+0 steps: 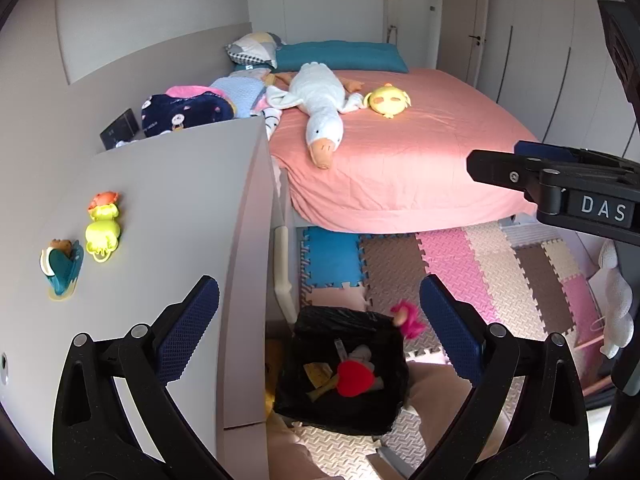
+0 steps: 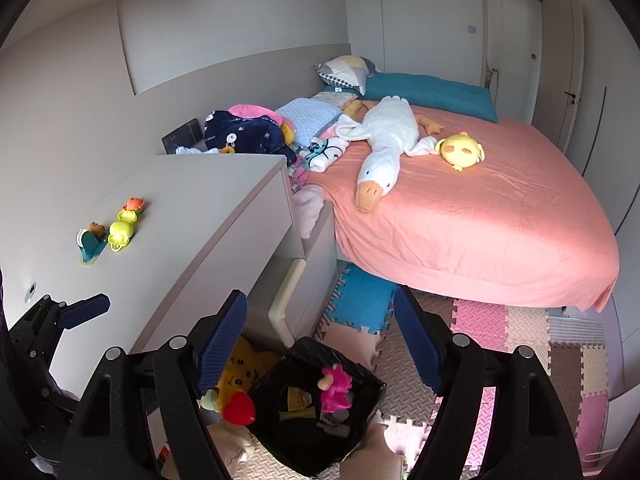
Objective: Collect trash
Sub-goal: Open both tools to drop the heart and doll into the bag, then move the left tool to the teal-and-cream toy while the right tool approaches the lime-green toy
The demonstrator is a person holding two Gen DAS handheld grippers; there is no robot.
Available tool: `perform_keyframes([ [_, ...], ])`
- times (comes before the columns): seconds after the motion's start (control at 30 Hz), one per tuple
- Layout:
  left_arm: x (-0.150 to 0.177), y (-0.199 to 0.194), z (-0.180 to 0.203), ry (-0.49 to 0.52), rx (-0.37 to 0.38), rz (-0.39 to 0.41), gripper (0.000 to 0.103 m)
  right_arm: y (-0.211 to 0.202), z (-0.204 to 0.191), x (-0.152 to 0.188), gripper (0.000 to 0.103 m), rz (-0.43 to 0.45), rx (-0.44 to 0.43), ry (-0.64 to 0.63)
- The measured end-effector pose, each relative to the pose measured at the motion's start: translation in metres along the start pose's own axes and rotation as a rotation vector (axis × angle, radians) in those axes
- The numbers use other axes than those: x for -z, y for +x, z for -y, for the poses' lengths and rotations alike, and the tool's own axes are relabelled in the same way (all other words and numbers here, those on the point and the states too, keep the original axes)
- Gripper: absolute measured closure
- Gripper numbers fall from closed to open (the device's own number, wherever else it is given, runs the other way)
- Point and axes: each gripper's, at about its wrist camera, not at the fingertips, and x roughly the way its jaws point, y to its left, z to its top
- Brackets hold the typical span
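Both claws, left gripper [image 1: 320, 320] and right gripper [image 2: 320, 340], hang released above the black-lined bin [image 1: 344, 408]; red heart toy [image 1: 355, 378] and pink toy [image 2: 335, 388] are dropping in (drop step). Next, probably, fetching more trash.

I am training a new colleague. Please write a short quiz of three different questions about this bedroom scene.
1. True or false: the white goose plush lies on the floor mats.
2. The trash bin is lined with a bag of which colour? A) white B) black C) blue
3. Fill in: the small toys rest on top of the ____.

Key: 1 false, it lies on the bed; 2 B; 3 dresser.
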Motion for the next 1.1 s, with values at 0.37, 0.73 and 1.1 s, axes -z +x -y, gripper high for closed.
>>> perform_keyframes([
  [0.37, 0.001, 0.004, -0.006, -0.014, 0.006, -0.012, 0.007, 0.003, -0.001, -0.001, 0.027, -0.005, -0.010, 0.002],
  [0.73, 0.001, 0.005, -0.007, -0.020, 0.003, -0.016, 0.007, 0.011, -0.010, -0.004, 0.027, -0.010, -0.052, -0.008],
  [1.1, -0.004, 0.009, -0.026, -0.035, -0.011, -0.024, 0.007, 0.026, -0.035, -0.015, 0.027, -0.022, -0.090, -0.037],
])
